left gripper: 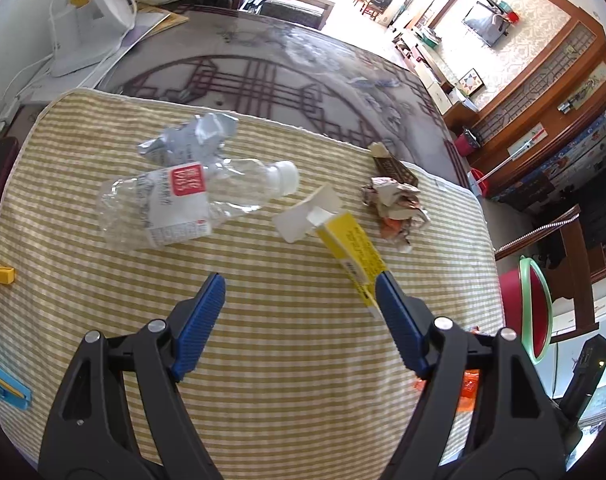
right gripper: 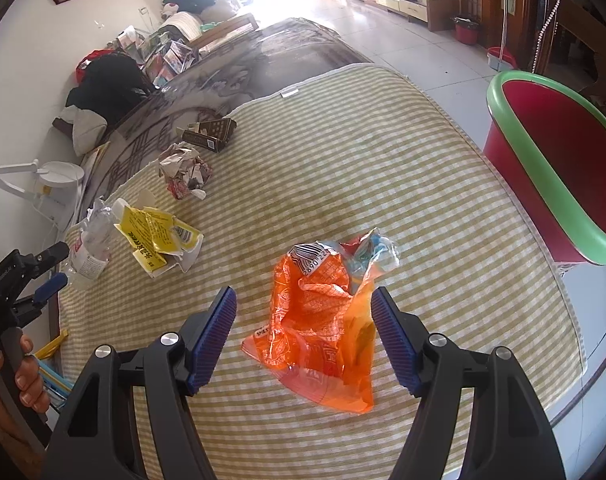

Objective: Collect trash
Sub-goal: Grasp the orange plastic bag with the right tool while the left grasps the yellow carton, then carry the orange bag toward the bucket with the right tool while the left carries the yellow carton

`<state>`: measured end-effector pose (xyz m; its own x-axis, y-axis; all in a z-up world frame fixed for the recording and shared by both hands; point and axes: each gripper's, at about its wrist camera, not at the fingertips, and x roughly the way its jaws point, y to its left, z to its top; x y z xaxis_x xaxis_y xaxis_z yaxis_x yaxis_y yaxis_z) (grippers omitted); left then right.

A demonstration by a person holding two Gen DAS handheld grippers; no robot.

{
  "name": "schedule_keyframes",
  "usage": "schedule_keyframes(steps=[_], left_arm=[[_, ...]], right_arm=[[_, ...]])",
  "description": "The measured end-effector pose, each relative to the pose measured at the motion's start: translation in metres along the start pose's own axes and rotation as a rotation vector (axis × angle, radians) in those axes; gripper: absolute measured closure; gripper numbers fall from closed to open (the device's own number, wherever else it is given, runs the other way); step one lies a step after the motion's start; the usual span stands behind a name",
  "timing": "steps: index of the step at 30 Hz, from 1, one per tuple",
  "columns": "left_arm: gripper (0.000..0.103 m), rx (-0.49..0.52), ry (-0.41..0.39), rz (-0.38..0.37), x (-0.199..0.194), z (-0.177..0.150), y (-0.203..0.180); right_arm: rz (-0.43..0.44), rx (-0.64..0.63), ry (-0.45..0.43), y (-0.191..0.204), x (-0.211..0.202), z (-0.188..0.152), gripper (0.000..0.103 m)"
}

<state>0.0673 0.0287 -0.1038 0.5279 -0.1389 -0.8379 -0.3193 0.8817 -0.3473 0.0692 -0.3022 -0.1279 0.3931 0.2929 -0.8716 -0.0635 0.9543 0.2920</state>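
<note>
Orange crinkled plastic wrapper [right gripper: 319,320], thin and glossy with a printed barcode patch and a clear blue-tinted twist at its far end, is seen lying flat on the yellow-and-white striped woven cloth [right gripper: 383,160], between the spread jaws of the right gripper [right gripper: 304,307]; the ribbed blue pads [right gripper: 213,334] are not pressed on it. A slip is judged likely if only a loose fold of so slack a film is pinched, and the soft cloth beneath could be caught with it should the jaws be closed too low.

Just off the cloth's right edge, a red plastic bin with a green rim [right gripper: 543,184] is stood, apparently the place for the rubbish.

The left gripper [left gripper: 301,290] is also held apart, with nothing clamped. A yellow cardboard carton with a white torn flap [left gripper: 343,244] is seen just beyond its right pad, and whether they touch cannot be told. A crushed clear plastic bottle with a white cap [left gripper: 191,204], smooth and rounded, is judged liable to roll or spring out of a narrow grip. Behind it lies crumpled silvery foil packaging [left gripper: 191,136]; a wad of crumpled printed paper [left gripper: 395,208] and a dark brown flattened box [left gripper: 395,168] lie nearer the far edge.
</note>
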Motion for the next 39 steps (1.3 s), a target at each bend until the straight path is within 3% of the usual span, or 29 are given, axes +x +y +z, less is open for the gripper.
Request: schedule_keyframes(steps=[7, 15, 22, 25, 32, 34, 35, 36, 39], left_arm=[[0.028, -0.015, 0.018, 0.006, 0.003, 0.003, 0.012], [0.028, 0.012, 0.081, -0.049, 0.021, 0.002, -0.007], [0.028, 0.038, 0.167, -0.082, 0.061, -0.003, -0.039], [0.028, 0.002, 0.196, -0.098, 0.077, -0.002, -0.047], [0.028, -0.036, 0.214, -0.042, 0.106, 0.002, -0.058], [0.045, -0.034, 0.232, -0.024, 0.114, 0.000, -0.059], [0.061, -0.035, 0.246, -0.030, 0.116, -0.002, -0.059], [0.067, -0.045, 0.251, -0.070, 0.116, -0.003, -0.058], [0.072, -0.029, 0.235, -0.074, 0.105, -0.003, -0.058]], right_arm=[[-0.032, 0.027, 0.000, 0.000, 0.007, -0.001, 0.034], [-0.065, 0.032, 0.059, -0.004, 0.038, -0.003, 0.034], [-0.052, -0.018, 0.053, 0.001, 0.038, -0.006, 0.056], [-0.041, -0.016, 0.038, 0.001, 0.029, -0.009, 0.057], [-0.016, -0.042, -0.010, 0.013, 0.006, -0.012, 0.057], [-0.010, -0.050, -0.024, 0.017, 0.000, -0.011, 0.057], [-0.009, -0.055, -0.033, 0.018, -0.004, -0.011, 0.057], [-0.008, -0.057, -0.039, 0.019, -0.006, -0.011, 0.056], [0.005, -0.062, -0.059, 0.023, -0.014, -0.007, 0.056]])
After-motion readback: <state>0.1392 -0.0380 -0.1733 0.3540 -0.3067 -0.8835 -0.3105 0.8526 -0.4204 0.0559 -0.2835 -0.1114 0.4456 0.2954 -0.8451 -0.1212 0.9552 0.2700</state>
